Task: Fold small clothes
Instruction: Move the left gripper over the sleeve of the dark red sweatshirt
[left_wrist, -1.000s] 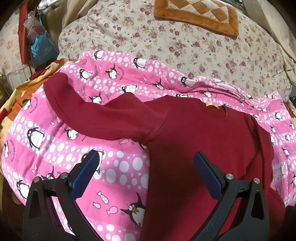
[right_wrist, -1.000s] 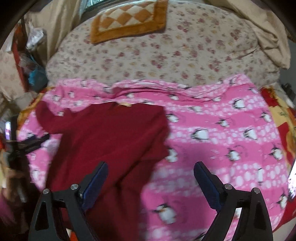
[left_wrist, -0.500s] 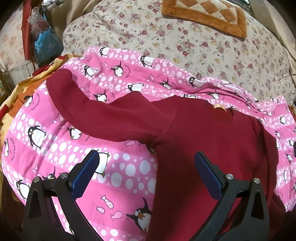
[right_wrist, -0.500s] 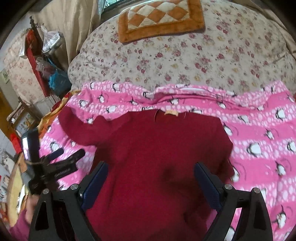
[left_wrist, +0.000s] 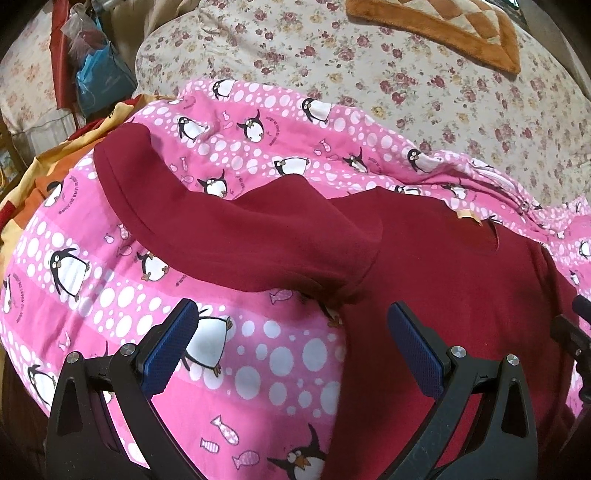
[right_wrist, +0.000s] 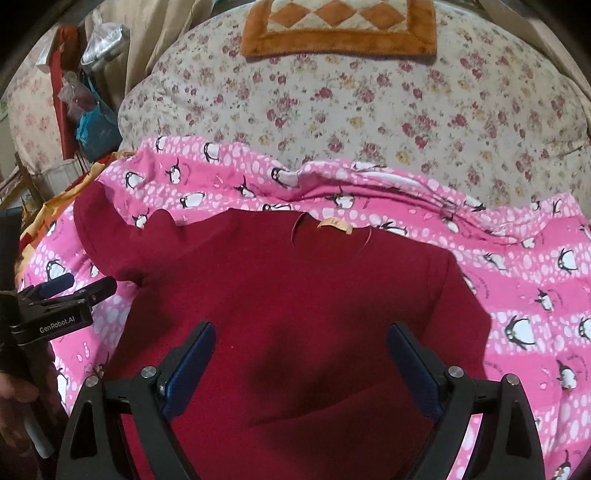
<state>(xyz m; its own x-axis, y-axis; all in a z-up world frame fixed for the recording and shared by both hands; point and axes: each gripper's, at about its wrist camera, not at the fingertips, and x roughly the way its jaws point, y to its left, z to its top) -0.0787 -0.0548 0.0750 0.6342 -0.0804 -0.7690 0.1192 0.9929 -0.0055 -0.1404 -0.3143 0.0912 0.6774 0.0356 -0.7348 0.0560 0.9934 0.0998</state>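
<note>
I am looking down at a dark red long-sleeved knit top (right_wrist: 295, 314) that is lying flat on a pink penguin-print blanket (right_wrist: 524, 280) spread over the bed. Its neckline with a small tan label (right_wrist: 334, 226) is pointing away from me, toward a cream floral quilt (right_wrist: 369, 103). One sleeve (left_wrist: 221, 229) is stretching out to the left across the blanket. My left claw (left_wrist: 291, 343) is hovering wide apart, gripping nothing, over the blanket just beside the top's left side below the sleeve. My right claw (right_wrist: 301, 365) is also standing wide and empty, hanging above the middle of the top's body. An orange checked mat (right_wrist: 340, 26) is sitting on the quilt.
</note>
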